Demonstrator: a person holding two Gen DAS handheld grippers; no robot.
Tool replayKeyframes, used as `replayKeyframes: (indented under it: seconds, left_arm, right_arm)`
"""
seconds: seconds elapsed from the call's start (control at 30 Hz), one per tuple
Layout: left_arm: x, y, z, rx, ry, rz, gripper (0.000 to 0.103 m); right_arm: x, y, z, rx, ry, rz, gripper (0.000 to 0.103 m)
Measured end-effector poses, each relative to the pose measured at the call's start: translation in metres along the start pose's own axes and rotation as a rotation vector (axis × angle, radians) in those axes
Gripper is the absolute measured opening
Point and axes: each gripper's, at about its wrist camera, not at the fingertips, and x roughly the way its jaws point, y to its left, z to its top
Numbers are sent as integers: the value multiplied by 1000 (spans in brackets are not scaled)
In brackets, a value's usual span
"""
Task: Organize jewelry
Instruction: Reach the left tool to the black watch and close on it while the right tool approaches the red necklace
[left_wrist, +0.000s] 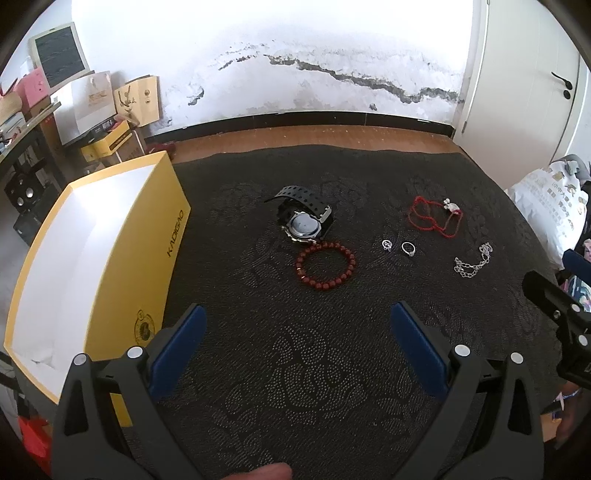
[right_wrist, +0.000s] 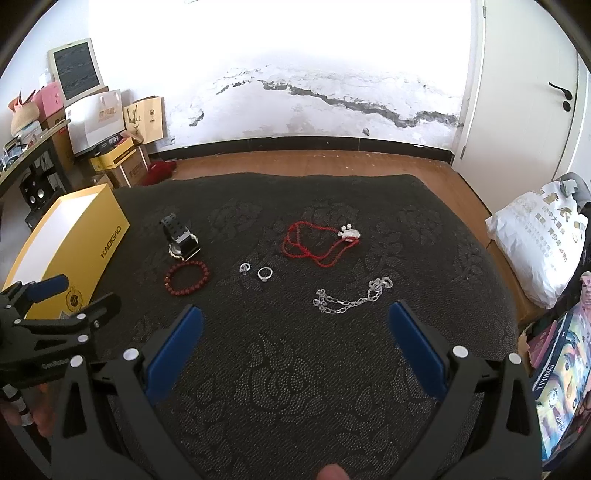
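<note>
A: Seen on the dark patterned cloth (left_wrist: 295, 369)?

B: Six pieces of jewelry, all lying apart from both grippers. At left centre, a black wristwatch (left_wrist: 303, 219) with round dial facing up, strap curled behind. Just in front of it, nearly touching, a dark red bead bracelet (left_wrist: 325, 266). Right of the bracelet, two small silver rings side by side: one (left_wrist: 386, 244), then the other (left_wrist: 408, 248). Farther back and to the right, a red cord necklace (left_wrist: 430, 218) with silver pendant. Nearest the right edge, a silver chain bracelet (left_wrist: 474, 263).

A: And the container?

B: At the cloth's left edge, an open yellow box (left_wrist: 92, 266) with white interior; printed on its side wall "KADIGAO", plus a round emblem too small to read.

A: State of the tongs?

B: Left gripper (left_wrist: 295, 314): blue pads spread wide, nothing between them, held over bare cloth in front of the bead bracelet. Right gripper (right_wrist: 295, 314): likewise spread wide and holding nothing, just short of the silver chain bracelet (right_wrist: 351, 297).

A: Other legible writing?

B: On a colourful box (right_wrist: 557, 369) at far right of the right wrist view, "YIYING", partly cut off. On a white bag (right_wrist: 535, 236) beside the cloth, printed characters too blurred to read.
</note>
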Motion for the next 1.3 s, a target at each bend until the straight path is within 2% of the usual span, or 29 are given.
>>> replayKeyframes:
  seconds: [0.37,0.6,0.8,1.07,1.3]
  left_arm:
    - [19,-14,28,10,-19,39,97]
    - [46,-11,50,-27,31,31,97]
    - [80,-13,57,-40,89,39,97]
    - [138,-17,74,-60,153,76,97]
    - [171,-17,80,-78,184,119,97]
  right_arm:
    - [22,-10,20,-5,1,-23,97]
    - [40,-17,39,11,-12,-49,97]
    - [57,-20,44,33,12,-44,97]
    - [67,-23,44,40,37,-20,97]
    - [76,-28,43,47,55,-13,97]
